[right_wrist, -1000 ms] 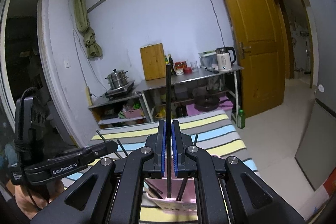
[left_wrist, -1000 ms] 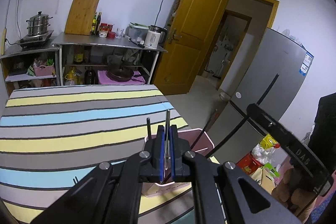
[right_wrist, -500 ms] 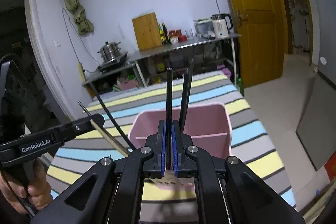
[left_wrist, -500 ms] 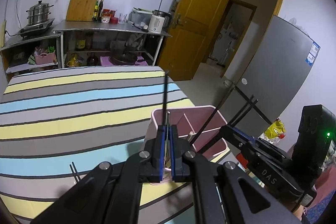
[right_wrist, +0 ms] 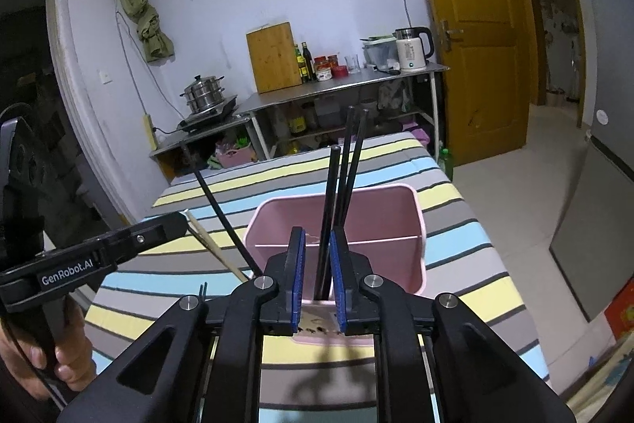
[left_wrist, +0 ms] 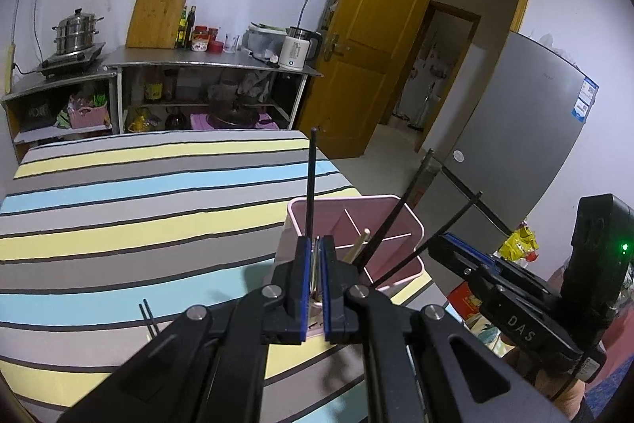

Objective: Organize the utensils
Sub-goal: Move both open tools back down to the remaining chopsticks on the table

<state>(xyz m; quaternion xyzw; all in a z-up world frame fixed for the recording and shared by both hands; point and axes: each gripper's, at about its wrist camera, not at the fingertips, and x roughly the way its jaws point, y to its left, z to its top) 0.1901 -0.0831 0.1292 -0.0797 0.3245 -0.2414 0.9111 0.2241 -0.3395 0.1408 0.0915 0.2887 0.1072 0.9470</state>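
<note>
Left gripper (left_wrist: 313, 264): my fingers pinch a black chopstick (left_wrist: 310, 185) and a metal utensil — over the near-left corner of the pink holder (left_wrist: 412, 224).
Right gripper (right_wrist: 317, 268): my fingers stand spread — black chopsticks (right_wrist: 348, 165) rise between them from the holder's near compartment.
Holder: on the striped tablecloth (left_wrist: 138, 209).

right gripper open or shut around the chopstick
Open: the right gripper shows a gap on both sides of the black chopstick, which stands in the pink holder.
</note>
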